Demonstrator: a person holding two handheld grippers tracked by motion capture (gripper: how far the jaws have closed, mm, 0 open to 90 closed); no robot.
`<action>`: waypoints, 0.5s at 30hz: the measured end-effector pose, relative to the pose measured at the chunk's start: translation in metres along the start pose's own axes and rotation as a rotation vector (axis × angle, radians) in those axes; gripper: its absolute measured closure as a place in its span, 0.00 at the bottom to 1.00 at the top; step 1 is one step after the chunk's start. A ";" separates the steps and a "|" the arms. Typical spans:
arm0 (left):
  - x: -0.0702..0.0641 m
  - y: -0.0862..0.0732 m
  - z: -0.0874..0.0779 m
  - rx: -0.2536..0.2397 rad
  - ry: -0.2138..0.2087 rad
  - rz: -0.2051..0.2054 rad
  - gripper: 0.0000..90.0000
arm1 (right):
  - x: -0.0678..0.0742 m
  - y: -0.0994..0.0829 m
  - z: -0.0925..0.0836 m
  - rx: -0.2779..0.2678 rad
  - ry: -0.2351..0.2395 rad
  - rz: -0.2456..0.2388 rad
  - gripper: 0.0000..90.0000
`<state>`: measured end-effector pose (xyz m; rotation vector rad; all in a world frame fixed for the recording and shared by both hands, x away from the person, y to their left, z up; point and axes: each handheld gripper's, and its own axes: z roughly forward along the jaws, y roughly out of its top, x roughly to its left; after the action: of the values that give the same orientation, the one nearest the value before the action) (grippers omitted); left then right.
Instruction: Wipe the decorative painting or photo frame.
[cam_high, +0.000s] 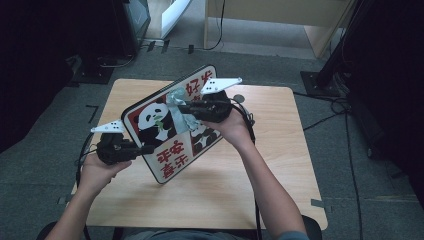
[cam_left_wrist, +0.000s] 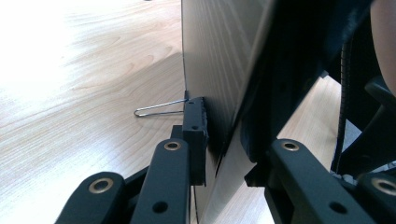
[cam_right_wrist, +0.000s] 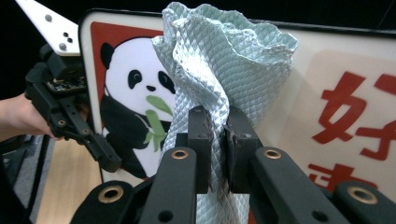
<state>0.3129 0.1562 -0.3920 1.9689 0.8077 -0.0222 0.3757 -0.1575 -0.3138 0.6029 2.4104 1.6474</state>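
Observation:
A rounded sign board (cam_high: 167, 155) with pandas and red characters is held tilted above the wooden table (cam_high: 280, 175). My left gripper (cam_high: 147, 148) is shut on its lower left edge; in the left gripper view the jaws clamp the board's (cam_left_wrist: 210, 56) thin edge from both sides at my left gripper (cam_left_wrist: 224, 140). My right gripper (cam_high: 182, 107) is shut on a crumpled pale green cloth (cam_high: 176, 102) against the board's face. In the right gripper view the cloth (cam_right_wrist: 219, 60) bunches up above my right gripper (cam_right_wrist: 218, 140), in front of the panda picture (cam_right_wrist: 135, 102), with the left gripper (cam_right_wrist: 109, 161) at the board's (cam_right_wrist: 345, 93) edge.
A thin wire loop (cam_left_wrist: 156, 109) sticks out beside the board's back over the table (cam_left_wrist: 70, 93). Cables (cam_high: 345, 115) run over the grey floor to the right. Dark stands (cam_high: 325, 75) and light wooden furniture (cam_high: 280, 20) sit beyond the table.

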 end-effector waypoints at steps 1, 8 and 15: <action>0.000 0.000 0.000 -0.001 0.001 0.001 0.85 | -0.001 0.000 0.001 -0.003 0.000 -0.001 0.93; -0.002 0.000 0.000 -0.001 0.007 0.003 0.85 | -0.003 0.004 0.007 -0.016 0.000 -0.001 0.93; -0.004 0.000 0.000 0.003 0.015 0.003 0.85 | -0.002 0.005 0.015 -0.009 0.006 -0.006 0.93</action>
<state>0.3100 0.1541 -0.3908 1.9755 0.8150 -0.0064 0.3842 -0.1440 -0.3147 0.5903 2.4055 1.6588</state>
